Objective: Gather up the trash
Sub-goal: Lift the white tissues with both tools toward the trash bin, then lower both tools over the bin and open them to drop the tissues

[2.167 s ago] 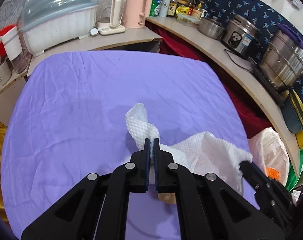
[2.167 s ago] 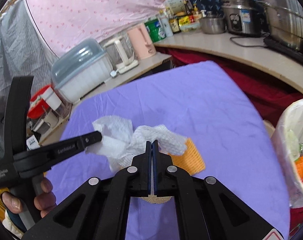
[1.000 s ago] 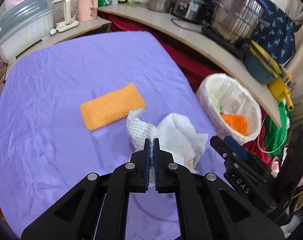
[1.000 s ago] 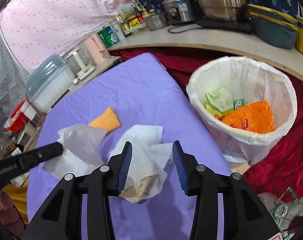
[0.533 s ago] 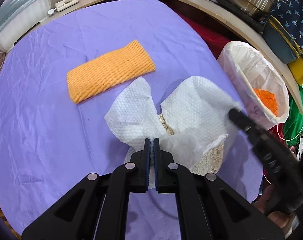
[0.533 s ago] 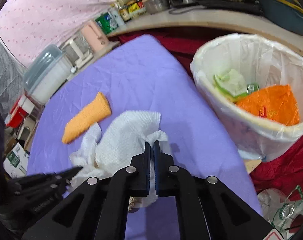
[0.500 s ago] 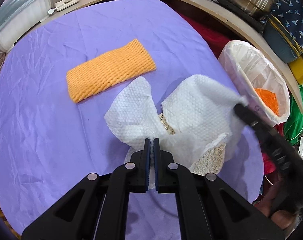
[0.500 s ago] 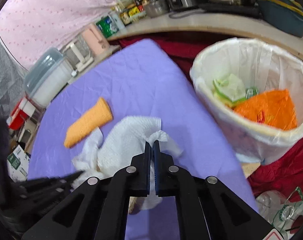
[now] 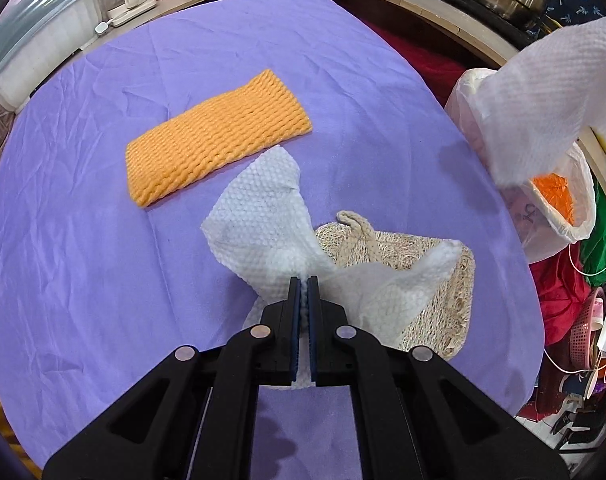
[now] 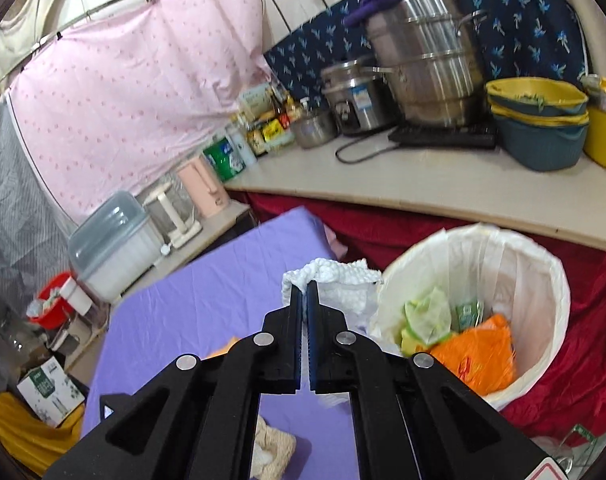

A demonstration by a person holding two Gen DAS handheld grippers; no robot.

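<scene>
In the left wrist view my left gripper is shut on a white paper towel that lies on the purple table. The towel partly covers a beige woven scrub pad. An orange sponge cloth lies flat beyond it. A second white paper towel hangs in the air at the right, above the bin. In the right wrist view my right gripper is shut on that second paper towel, just left of the white-lined trash bin, which holds green and orange waste.
A curved counter behind the bin carries steel pots, stacked yellow and blue basins and bottles. A lidded plastic container and a pink kettle stand beyond the table's far edge. Red cloth hangs under the counter.
My right gripper closed on one paper towel and lifted it off the table toward the bin, uncovering the beige pad. My left gripper sank lower, still shut on its towel.
</scene>
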